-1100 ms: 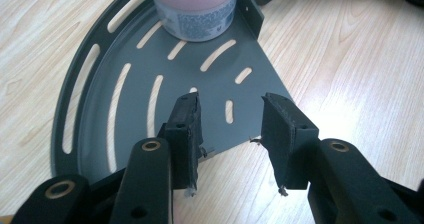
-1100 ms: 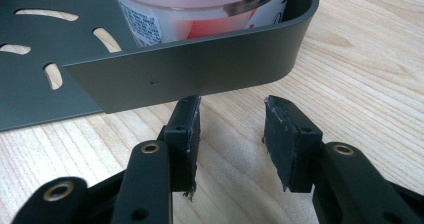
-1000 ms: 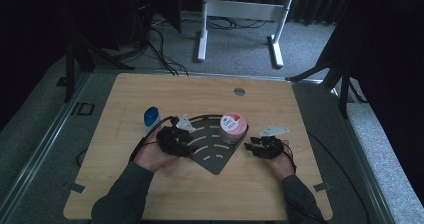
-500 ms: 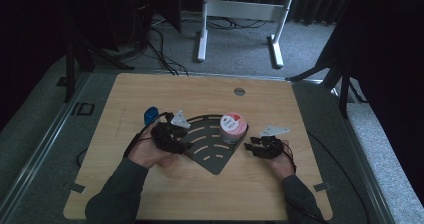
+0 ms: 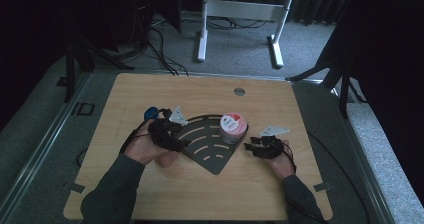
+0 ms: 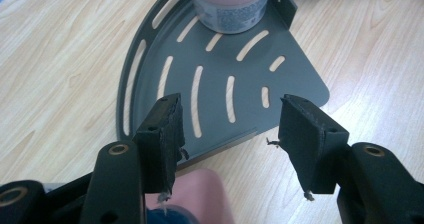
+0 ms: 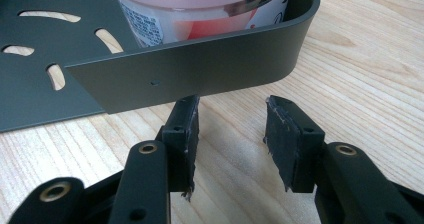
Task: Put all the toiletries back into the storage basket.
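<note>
The dark slotted tray (image 5: 210, 141) lies in the middle of the table (image 5: 150, 194), with the pink jar (image 5: 233, 127) in its far right corner. My left gripper (image 6: 227, 121) is spread over the tray's near straight edge. My right gripper (image 7: 230, 129) is also spread, low, just right of the wall beside the jar, so it is nearer.

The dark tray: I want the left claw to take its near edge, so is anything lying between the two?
Nothing visible does. In the left gripper view the left claw is open, with the dark tray's near edge right in front of its jaws. The pink tub sits at the tray's far end.
</note>
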The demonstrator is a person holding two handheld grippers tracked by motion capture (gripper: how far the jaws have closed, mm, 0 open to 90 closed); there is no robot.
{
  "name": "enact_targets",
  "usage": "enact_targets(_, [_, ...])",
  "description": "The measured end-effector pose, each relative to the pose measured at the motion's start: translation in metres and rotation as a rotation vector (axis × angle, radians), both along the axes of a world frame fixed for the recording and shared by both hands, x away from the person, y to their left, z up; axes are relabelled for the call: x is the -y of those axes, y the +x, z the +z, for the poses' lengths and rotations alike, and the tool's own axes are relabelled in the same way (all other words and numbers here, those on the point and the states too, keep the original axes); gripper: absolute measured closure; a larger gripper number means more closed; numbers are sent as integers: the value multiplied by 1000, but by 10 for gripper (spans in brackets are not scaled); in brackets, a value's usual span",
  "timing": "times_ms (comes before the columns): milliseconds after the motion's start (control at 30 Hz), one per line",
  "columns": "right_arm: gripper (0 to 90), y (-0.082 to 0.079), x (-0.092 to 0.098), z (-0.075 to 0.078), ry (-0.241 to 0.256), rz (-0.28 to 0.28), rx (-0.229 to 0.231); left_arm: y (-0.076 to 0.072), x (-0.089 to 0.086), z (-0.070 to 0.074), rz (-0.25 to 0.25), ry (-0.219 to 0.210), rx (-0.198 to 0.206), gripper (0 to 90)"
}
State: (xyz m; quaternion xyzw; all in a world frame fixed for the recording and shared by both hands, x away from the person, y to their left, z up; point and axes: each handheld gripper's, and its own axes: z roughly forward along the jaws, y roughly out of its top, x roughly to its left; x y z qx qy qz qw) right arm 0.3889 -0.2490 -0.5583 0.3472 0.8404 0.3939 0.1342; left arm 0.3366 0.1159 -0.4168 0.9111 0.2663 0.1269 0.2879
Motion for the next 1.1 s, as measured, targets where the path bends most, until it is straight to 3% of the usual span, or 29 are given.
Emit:
enact_targets(333, [556,0,0,0,4,0,-3,7,-4,7,7,36,0,423])
enact_targets(1100, [554,0,0,0,5,1,-4,20,-17,0,42,71,0,405])
